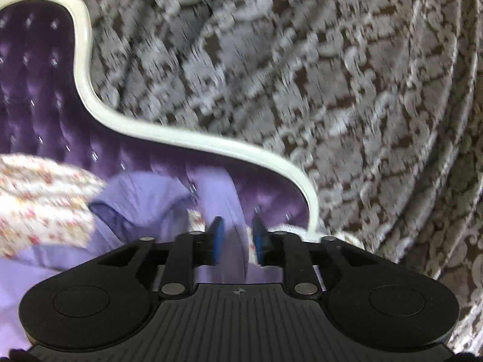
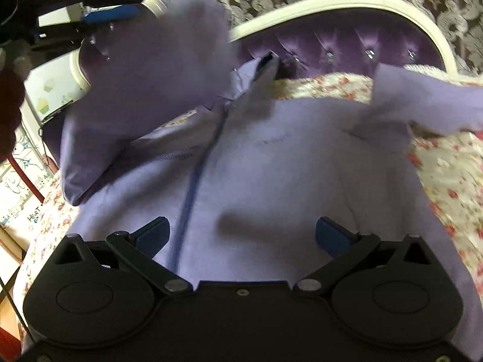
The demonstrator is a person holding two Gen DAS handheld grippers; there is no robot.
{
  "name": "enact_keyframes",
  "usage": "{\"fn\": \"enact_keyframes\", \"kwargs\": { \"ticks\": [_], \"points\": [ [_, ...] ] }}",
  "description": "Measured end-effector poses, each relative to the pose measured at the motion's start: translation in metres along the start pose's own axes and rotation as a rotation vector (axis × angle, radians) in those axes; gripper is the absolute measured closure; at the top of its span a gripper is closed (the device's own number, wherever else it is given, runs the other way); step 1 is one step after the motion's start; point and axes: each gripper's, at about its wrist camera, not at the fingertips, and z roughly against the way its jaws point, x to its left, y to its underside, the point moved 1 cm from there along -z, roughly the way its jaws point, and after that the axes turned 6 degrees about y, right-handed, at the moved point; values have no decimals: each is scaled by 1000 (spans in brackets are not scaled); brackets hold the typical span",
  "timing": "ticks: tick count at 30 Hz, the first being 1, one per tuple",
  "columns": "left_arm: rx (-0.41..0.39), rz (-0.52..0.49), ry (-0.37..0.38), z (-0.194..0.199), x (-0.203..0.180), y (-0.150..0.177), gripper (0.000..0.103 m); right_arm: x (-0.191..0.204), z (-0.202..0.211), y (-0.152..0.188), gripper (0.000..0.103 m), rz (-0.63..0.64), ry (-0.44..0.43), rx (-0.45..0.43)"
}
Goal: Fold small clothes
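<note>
Working the lavender zip-up jacket (image 2: 271,163) here; it's lying front-up on the floral bedspread (image 2: 446,169), collar toward the purple tufted headboard (image 2: 347,42). My left gripper (image 1: 237,238) has its blue pads slightly parted with a strip of lavender fabric showing in the gap, but things are blurry and I honestly can't tell if the pads are pressing on it or just framing it. In the right wrist view that gripper is up at the top left with the 1 sleeve (image 2: 135,84) lifted and bunched beside it, so I'd guess I'm mid sleeve-fold. My right gripper (image 2: 241,235) is spread wide and empty, hovering over the hem near the zipper (image 2: 196,178). Tip to self: lay that sleeve flat across the chest, not past the zipper line, and use the right one to pin the body so it doesn't drag. The other sleeve (image 2: 422,102) is splayed out to the right, so that's next.
</note>
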Motion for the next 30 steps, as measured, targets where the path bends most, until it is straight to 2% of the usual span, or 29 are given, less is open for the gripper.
{"fn": "enact_keyframes", "kwargs": {
  "ticks": [4,7,11,16,17,18,22,25,30],
  "points": [
    [48,51,32,2,6,21,73,-7,2,3,0,-1,12,5],
    [41,64,-13,12,23,28,68,-7,3,1,0,-3,10,8],
    [73,52,-201,27,61,43,65,-5,0,1,0,13,15,12],
    [234,72,-420,32,120,87,67,1,1,5,0,39,24,14],
    [238,72,-443,37,129,96,68,1,1,5,0,45,25,17],
    [217,64,-453,45,136,104,76,2,0,4,0,50,23,20],
    [173,91,-483,70,147,109,85,3,1,3,0,75,12,31],
    [174,73,-520,77,149,109,89,5,-1,1,0,102,-2,39],
    [151,85,-529,84,147,114,91,7,0,-14,0,110,-34,17]
  ]
}}
